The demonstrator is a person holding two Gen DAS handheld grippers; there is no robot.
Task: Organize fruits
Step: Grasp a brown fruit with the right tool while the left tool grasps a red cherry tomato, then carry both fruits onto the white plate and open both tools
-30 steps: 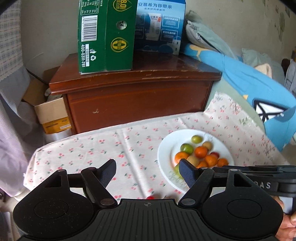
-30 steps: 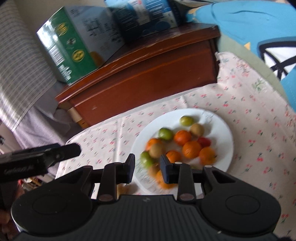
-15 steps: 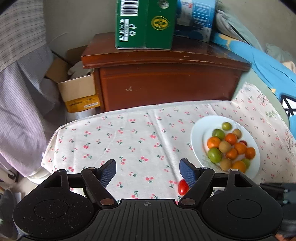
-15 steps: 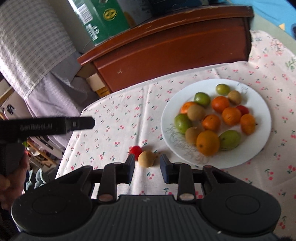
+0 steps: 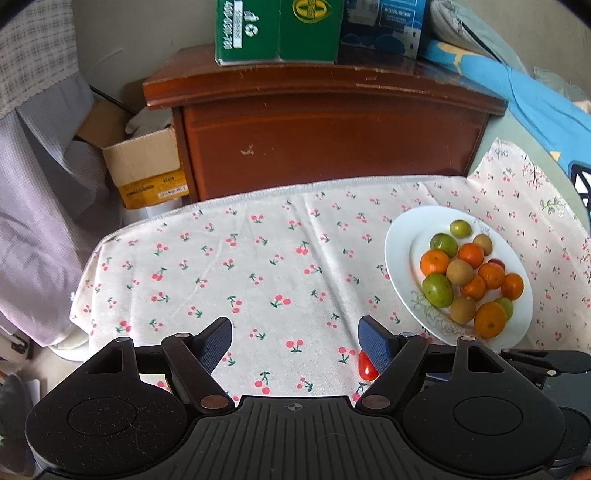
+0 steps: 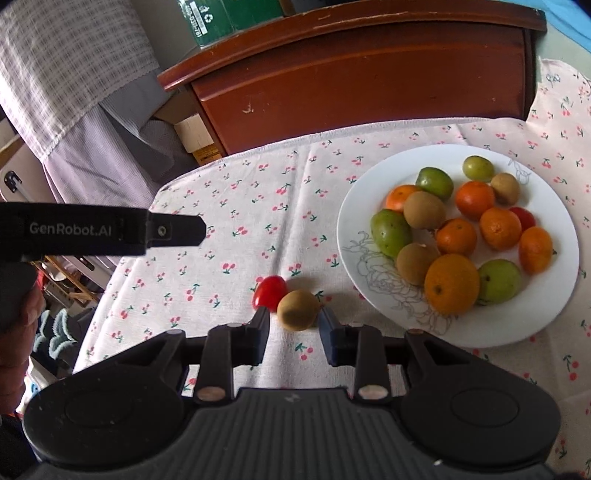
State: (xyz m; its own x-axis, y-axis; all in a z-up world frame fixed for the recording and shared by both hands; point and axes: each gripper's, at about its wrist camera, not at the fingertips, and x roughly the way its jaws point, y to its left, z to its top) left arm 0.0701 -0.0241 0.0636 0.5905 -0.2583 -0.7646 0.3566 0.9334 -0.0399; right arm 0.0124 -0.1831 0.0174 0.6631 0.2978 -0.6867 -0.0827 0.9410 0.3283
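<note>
A white plate (image 6: 554,302) (image 5: 399,266) on the cherry-print cloth holds several oranges, green fruits, kiwis and a red tomato. A loose kiwi (image 6: 297,310) and a red cherry tomato (image 6: 270,292) lie touching on the cloth left of the plate. My right gripper (image 6: 293,325) is open, its fingertips either side of the kiwi and just short of it. My left gripper (image 5: 295,334) is wide open and empty above the cloth; the tomato (image 5: 366,366) shows beside its right finger. The left gripper's body also shows in the right wrist view (image 6: 110,230).
A brown wooden cabinet (image 5: 332,122) stands behind the table with a green carton (image 5: 277,29) and a blue box (image 5: 380,26) on top. A cardboard box (image 5: 147,170) and grey cloth sit at the left. Blue bedding (image 5: 535,99) lies at the right.
My right gripper has opened wider and moved down and closer, so its fingertips now flank the kiwi. My left gripper has shifted a little closer to the cloth.
</note>
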